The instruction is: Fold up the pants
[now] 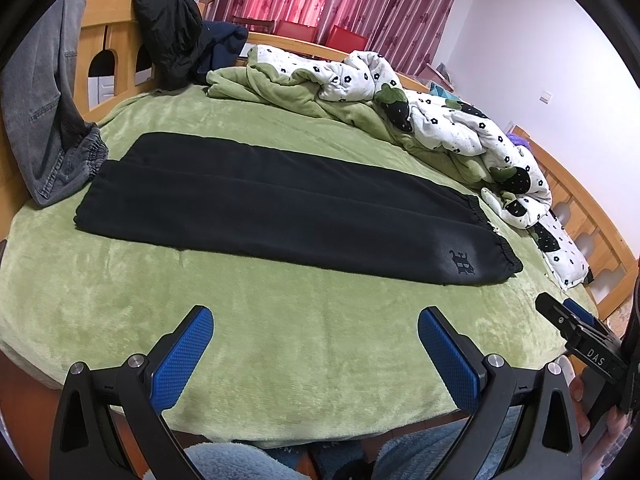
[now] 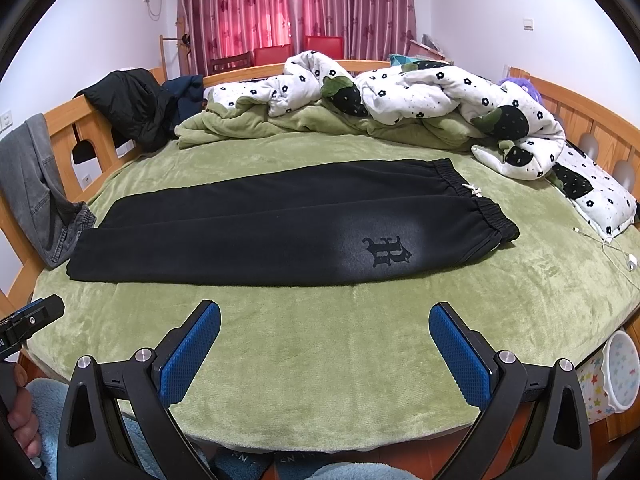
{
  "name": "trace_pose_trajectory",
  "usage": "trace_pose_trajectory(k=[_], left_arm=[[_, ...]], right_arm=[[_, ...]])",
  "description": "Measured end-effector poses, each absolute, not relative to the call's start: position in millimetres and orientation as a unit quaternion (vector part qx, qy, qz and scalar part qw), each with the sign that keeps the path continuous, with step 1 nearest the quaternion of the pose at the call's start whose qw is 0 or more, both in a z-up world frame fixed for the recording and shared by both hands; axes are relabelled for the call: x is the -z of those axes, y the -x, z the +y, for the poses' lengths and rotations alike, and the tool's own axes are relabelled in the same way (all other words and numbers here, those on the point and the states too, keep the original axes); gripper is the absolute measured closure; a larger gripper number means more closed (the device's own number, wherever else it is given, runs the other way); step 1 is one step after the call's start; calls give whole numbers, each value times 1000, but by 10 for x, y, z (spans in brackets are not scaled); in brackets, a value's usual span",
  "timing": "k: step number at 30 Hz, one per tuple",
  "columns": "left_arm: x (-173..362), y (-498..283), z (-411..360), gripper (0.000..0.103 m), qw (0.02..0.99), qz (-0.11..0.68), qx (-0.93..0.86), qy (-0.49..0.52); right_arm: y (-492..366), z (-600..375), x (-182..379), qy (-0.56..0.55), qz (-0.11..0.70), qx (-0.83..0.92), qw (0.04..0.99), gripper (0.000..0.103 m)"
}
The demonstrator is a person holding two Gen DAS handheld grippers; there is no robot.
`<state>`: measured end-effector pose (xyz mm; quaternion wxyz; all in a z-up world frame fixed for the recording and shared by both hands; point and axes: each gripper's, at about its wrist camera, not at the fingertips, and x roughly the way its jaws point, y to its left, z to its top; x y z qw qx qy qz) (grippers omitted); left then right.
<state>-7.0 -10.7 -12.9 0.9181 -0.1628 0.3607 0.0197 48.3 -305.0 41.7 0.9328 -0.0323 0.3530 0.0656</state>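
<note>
Black pants (image 1: 280,208) (image 2: 280,224) lie flat on the green bed cover, legs side by side, cuffs to the left and the elastic waistband (image 2: 480,208) to the right, with a dark logo (image 2: 386,250) near the waist. My left gripper (image 1: 316,352) hovers open over the near edge of the bed, short of the pants, nothing between its blue pads. My right gripper (image 2: 324,344) is likewise open and empty in front of the pants. In the left wrist view the right gripper (image 1: 576,328) shows at the far right edge.
A crumpled white flowered quilt (image 2: 440,100) with green lining lies along the far and right side of the bed. Grey jeans (image 1: 44,112) and a black jacket (image 1: 172,36) hang on the wooden bed frame (image 1: 96,40) at left. A white charger cable (image 2: 616,248) lies at right.
</note>
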Motion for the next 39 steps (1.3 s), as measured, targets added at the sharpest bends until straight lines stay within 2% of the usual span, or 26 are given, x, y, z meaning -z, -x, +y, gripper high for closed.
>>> trace_pose_trajectory(k=[8, 13, 17, 22, 24, 28, 32, 39], left_arm=[[104, -116, 90, 0, 899, 369, 28, 232], [-10, -333, 412, 0, 911, 369, -29, 181], [131, -484, 783, 0, 906, 376, -69, 180], [493, -620, 1134, 1, 895, 389, -111, 189], [694, -685, 1281, 3, 883, 403, -113, 212], [980, -807, 1444, 3, 869, 421, -103, 238], [1272, -872, 1639, 3, 858, 405, -103, 299], [1481, -1015, 1908, 3, 857, 359, -91, 359]], right_arm=[[-640, -3152, -325, 5, 370, -90, 925, 1], [-798, -3196, -469, 46, 343, -70, 936, 1], [-1017, -3406, -477, 55, 319, -50, 945, 1], [-1482, -3739, -145, 60, 360, -8, 931, 1], [-1695, -3939, 101, 34, 402, -1, 915, 1], [-1919, -4222, 515, -15, 449, 2, 893, 13], [-2043, -4365, 851, -55, 459, -7, 887, 23], [-2266, -4632, 1138, -159, 447, -32, 880, 24]])
